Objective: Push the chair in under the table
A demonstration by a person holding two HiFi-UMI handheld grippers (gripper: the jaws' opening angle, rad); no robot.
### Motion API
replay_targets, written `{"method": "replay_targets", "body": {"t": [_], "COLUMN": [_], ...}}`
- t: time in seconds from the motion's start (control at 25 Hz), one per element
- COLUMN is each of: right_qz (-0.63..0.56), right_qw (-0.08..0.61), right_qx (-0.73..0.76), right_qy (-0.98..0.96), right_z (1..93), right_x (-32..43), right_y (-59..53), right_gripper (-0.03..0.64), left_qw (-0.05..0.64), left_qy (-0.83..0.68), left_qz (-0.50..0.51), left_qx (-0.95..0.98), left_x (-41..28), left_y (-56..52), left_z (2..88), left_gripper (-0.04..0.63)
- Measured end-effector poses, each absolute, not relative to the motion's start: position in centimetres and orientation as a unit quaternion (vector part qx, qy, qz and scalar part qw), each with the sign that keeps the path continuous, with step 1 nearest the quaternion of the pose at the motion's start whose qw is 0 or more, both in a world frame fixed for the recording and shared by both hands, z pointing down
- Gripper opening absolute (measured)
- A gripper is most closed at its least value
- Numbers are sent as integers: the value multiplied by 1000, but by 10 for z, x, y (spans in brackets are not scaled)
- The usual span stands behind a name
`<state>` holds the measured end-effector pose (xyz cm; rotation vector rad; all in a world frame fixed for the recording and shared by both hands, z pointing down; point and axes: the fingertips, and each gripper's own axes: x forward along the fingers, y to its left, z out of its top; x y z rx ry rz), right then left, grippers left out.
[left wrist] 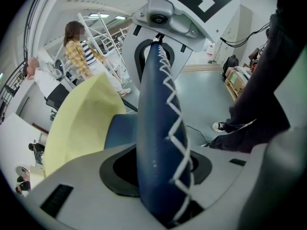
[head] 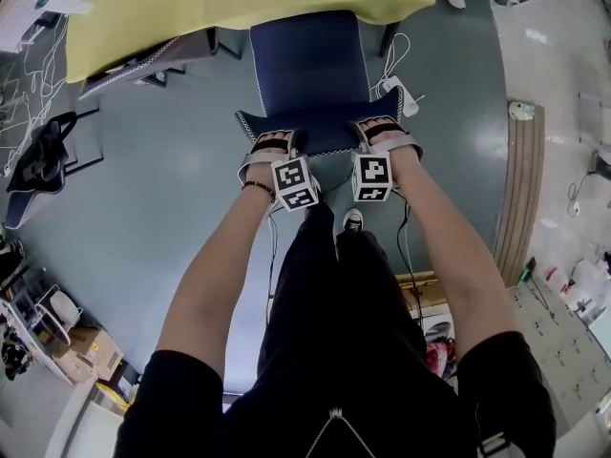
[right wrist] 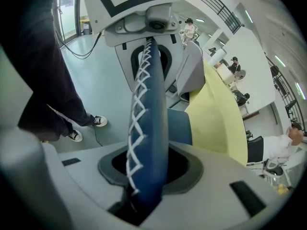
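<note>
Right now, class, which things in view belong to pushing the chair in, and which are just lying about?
Job: blue chair; yellow-covered table; left tongs and right tongs, both clamped on the chair's backrest.
Lying about: black seat at left; cardboard box; white plug on the floor.

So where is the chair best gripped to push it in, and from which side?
The backrest top edge, from behind and above: a thin padded rim, upright, slim enough for jaws. The left gripper and right gripper clamp it near either end, which should keep the push straight.
</note>
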<state>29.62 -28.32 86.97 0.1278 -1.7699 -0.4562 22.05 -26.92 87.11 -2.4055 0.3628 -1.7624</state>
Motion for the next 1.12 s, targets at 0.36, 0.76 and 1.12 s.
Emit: {"method": "replay_targets", "body": {"t": [0.36,0.76,1.12], "right_qz": [-199,-191,-194], "right_qw": [608,611,610], "right_qx": [55,61,59], "right_qy": [-766,-766,-766], "right_z": [870,869,867], "right_x": [298,297,296], "right_y": [-286,-346,-393], "right_gripper": [132,132,132], "left_qw": [68,74,71], "left_qy": [122,118,116], "left_qz": [-585,-585,-586], "left_qx": [-799,-799,-799], "left_x": [223,220,220], "left_y": [-272,-334,-379], "left_z": [871,870,870], "left_gripper": [179,179,179]}}
